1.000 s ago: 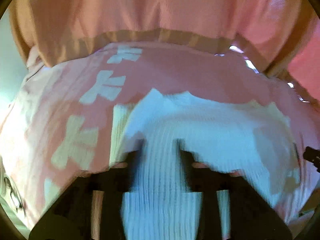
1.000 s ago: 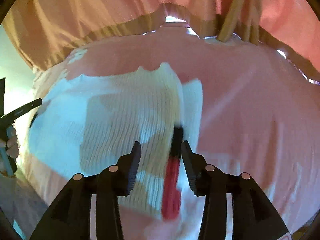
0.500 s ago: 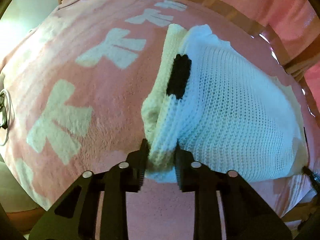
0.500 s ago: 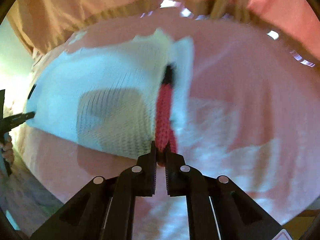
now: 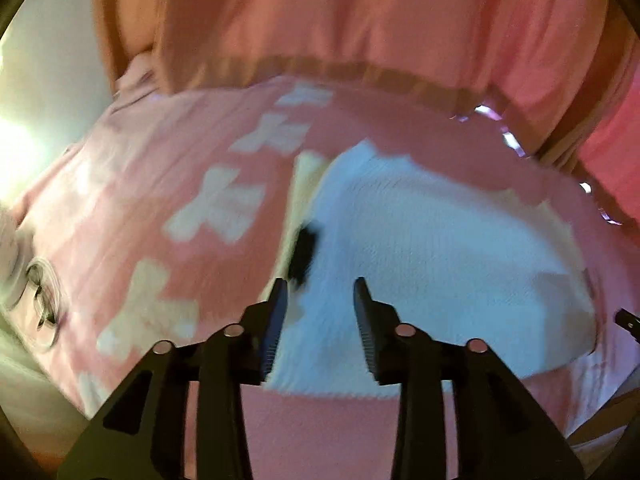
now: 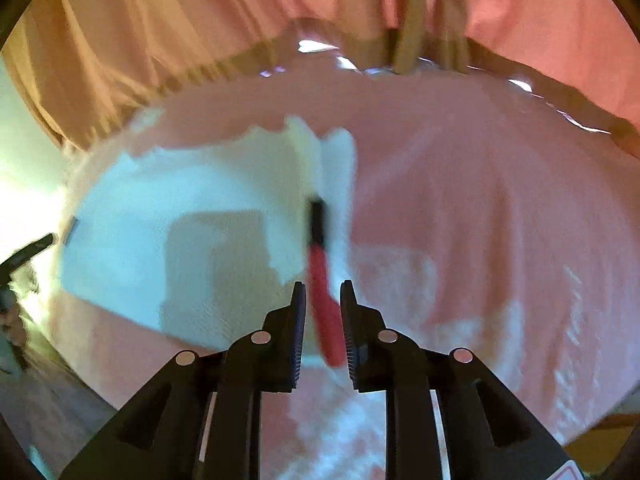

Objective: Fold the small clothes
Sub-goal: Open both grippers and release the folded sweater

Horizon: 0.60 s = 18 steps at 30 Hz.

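Observation:
A white knit garment [image 5: 432, 264] lies spread on a pink blanket [image 5: 192, 152]; it also shows in the right wrist view [image 6: 180, 224]. It has a black patch [image 5: 302, 254] at its left edge and a red and black stripe [image 6: 322, 280] along its right edge. My left gripper [image 5: 320, 300] is open just above the garment's near left corner. My right gripper [image 6: 323, 300] is open, its jaws on either side of the red stripe without pinching it. Both views are blurred by motion.
The pink blanket [image 6: 500, 208] with pale cross shapes [image 5: 216, 208] covers the surface. Orange-pink curtains [image 5: 360, 20] hang behind it. A cable coil [image 5: 40, 296] lies at the blanket's left edge. The other gripper's tip [image 6: 28, 252] shows at far left of the right wrist view.
Both grippers were shut on the garment's near corners half a second ago and have now opened and let go. The garment lies flat on the blanket.

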Available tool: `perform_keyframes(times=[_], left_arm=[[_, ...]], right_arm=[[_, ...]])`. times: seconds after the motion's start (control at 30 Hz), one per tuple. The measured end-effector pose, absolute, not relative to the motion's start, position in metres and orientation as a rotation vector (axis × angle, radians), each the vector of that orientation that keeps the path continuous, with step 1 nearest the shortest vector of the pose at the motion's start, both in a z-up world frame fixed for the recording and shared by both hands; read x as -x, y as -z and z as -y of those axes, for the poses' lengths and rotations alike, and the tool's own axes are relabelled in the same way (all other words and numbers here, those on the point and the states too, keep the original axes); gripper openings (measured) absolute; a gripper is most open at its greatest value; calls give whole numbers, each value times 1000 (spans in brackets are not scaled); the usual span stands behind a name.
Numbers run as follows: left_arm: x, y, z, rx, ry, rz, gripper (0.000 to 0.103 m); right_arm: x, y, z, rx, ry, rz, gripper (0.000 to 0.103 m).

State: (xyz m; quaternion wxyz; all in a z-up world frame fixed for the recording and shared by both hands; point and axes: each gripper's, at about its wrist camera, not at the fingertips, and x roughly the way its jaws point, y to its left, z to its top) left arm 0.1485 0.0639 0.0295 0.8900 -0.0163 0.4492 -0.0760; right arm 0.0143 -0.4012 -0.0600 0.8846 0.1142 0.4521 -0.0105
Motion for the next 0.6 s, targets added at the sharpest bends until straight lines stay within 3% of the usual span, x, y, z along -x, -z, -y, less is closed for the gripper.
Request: perform_keyframes(times=[0.23, 0.27, 0.5, 0.53, 0.57, 0.6], left_arm=[[-240, 20, -9, -113, 135, -1096, 35], [-247, 28, -11, -108, 122, -1120, 37], [-246, 25, -26, -43, 158, -1107, 37], [-246, 19, -28, -28, 167, -1093, 35], [-242, 11, -28, -15, 175, -1065, 36], [-240, 1, -29, -11, 177, -1026, 38]], right_arm=[[-110, 87, 375, -107, 0, -1076, 5], [-118, 96, 375, -51, 61, -1101, 0], [-116, 102, 394, -150, 84, -1126, 0], [-114, 90, 392, -174, 70, -1086, 4], [-115, 81, 392, -175, 80, -1041, 20], [-116, 73, 396, -168, 106, -997, 50]])
